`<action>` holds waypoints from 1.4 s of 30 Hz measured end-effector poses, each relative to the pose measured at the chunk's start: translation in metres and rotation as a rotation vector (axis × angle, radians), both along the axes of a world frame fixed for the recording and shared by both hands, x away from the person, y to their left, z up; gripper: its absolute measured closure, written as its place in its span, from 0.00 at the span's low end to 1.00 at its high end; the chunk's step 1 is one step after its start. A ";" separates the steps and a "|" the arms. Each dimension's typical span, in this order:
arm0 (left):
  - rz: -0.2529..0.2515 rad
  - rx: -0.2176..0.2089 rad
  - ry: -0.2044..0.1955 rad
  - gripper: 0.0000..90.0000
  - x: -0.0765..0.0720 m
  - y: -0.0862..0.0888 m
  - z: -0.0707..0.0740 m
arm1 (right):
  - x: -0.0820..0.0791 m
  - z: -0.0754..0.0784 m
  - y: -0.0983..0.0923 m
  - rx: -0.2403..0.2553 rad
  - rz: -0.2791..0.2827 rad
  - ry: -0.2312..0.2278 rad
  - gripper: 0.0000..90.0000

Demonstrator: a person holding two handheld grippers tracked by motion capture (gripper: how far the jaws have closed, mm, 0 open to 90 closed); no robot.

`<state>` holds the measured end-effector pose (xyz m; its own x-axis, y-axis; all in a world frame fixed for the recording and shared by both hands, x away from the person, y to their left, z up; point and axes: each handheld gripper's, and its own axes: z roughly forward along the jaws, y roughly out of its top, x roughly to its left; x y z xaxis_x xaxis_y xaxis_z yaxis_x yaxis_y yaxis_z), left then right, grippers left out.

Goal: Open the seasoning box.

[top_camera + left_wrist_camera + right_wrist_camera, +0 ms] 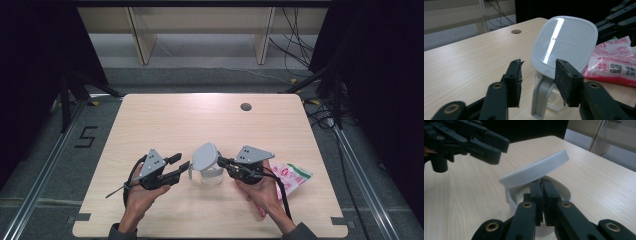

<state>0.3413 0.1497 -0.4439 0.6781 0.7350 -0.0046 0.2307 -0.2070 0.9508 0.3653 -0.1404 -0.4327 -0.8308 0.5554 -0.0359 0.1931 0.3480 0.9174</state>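
Note:
A clear jug (212,175) with a grey handle (541,96) stands near the table's front middle. Its grey lid (205,156) is tilted up, raised on the side toward my right gripper. In the right gripper view, my right gripper (541,183) is shut on the lid's (534,171) near edge, just above the jug's rim (564,190). My left gripper (539,68) stands open at the jug's left. The handle sits between its jaws, with a gap on one side. The lid (564,45) leans toward it.
A pink and white printed packet (291,176) lies on the table by the person's right wrist, also seen as the packet (616,63) behind the jug. A round cable hole (245,106) sits at the table's far side. Wooden table surface (165,120) stretches beyond the jug.

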 end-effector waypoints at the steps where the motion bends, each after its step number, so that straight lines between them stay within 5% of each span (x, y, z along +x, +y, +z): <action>1: 0.000 0.000 0.000 0.60 0.000 0.000 0.000 | 0.001 0.001 0.001 -0.013 0.014 0.003 0.98; 8: 0.021 0.034 0.040 0.43 -0.019 0.008 -0.021 | 0.000 -0.001 0.012 -0.023 0.032 -0.007 0.98; 11: 0.018 0.061 0.015 0.39 -0.022 0.011 -0.023 | 0.000 -0.001 0.015 -0.020 0.033 -0.014 0.98; 14: 0.006 0.049 0.021 0.35 -0.025 0.009 -0.026 | -0.001 0.000 0.018 -0.025 0.041 -0.017 0.98; 17: -0.016 0.088 0.036 0.30 -0.028 0.006 -0.028 | -0.002 0.001 0.022 -0.023 0.051 -0.021 0.98; 26: 0.006 0.056 0.076 0.27 -0.033 0.010 -0.040 | -0.005 0.002 0.034 -0.023 0.084 -0.037 0.98; 30: 0.007 0.082 0.077 0.25 -0.033 0.012 -0.041 | -0.008 0.003 0.035 -0.012 0.079 -0.050 0.98; 32: 0.004 0.048 0.088 0.26 -0.033 0.010 -0.043 | -0.008 0.003 0.034 -0.012 0.076 -0.046 0.98; 35: 0.011 0.069 0.093 0.25 -0.034 0.012 -0.042 | -0.008 0.007 0.028 0.002 0.079 -0.044 0.97; 42: 0.028 0.032 0.109 0.24 -0.031 0.014 -0.045 | -0.016 0.010 0.004 0.009 0.038 -0.048 0.97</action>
<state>0.3101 0.1638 -0.4889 0.6540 0.7546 -0.0533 0.3383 -0.2287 0.9128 0.3495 -0.1367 -0.4229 -0.8490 0.5236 -0.0709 0.1358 0.3458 0.9284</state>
